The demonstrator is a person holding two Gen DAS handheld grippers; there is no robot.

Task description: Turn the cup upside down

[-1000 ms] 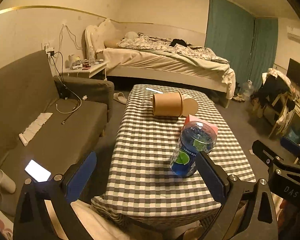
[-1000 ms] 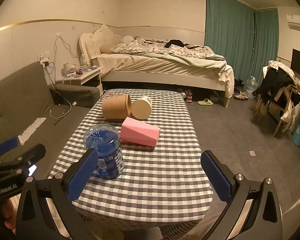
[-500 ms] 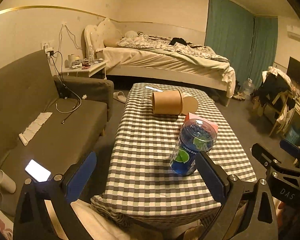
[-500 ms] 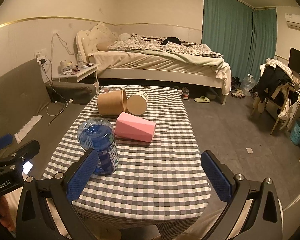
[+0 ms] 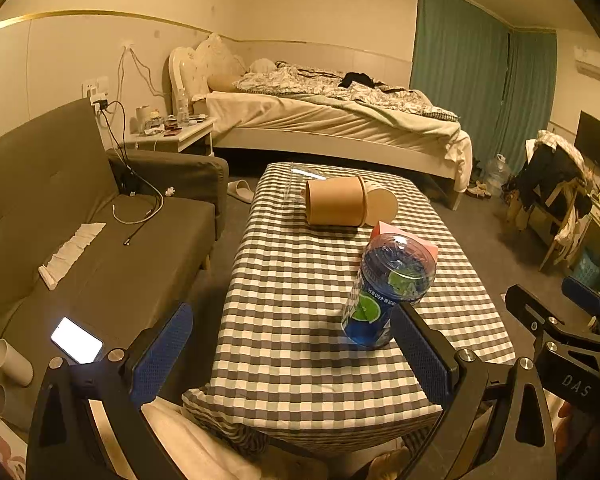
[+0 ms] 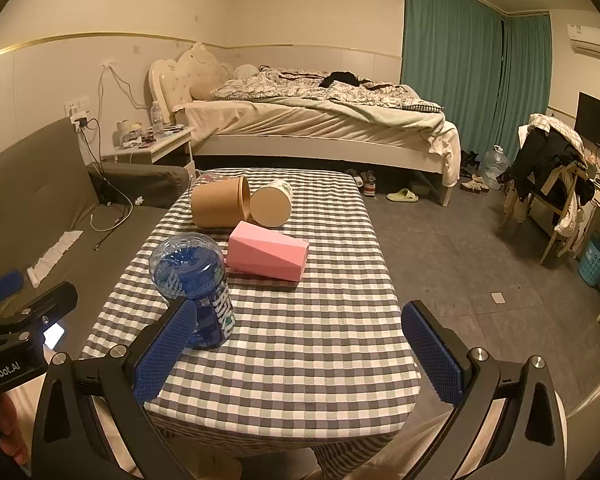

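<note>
A clear blue plastic cup [image 5: 388, 292] [image 6: 192, 280] with a printed label stands on the checked table [image 5: 300, 352] [image 6: 320, 344] near its front. Behind it a pink faceted cup [image 6: 268, 256] [image 5: 416, 242] lies on its side. Farther back, a brown paper cup [image 5: 334, 202] [image 6: 218, 204] and a white paper cup [image 5: 382, 202] [image 6: 271, 205] also lie on their sides, touching. My left gripper [image 5: 290, 344] is open before the table's front edge, its right finger just in front of the blue cup. My right gripper [image 6: 300, 344] is open over the front edge, holding nothing.
A grey sofa [image 5: 80, 248] with a lit phone [image 5: 77, 340] and cables runs along the table's left side. A bed [image 6: 320, 128] stands behind, a chair piled with clothes [image 6: 552, 168] at the right. Bare floor [image 6: 460, 248] lies right of the table.
The right wrist view has drifted a little, so the cups sit slightly higher and farther left in it. The left view is almost unchanged. Both grippers stay open.
</note>
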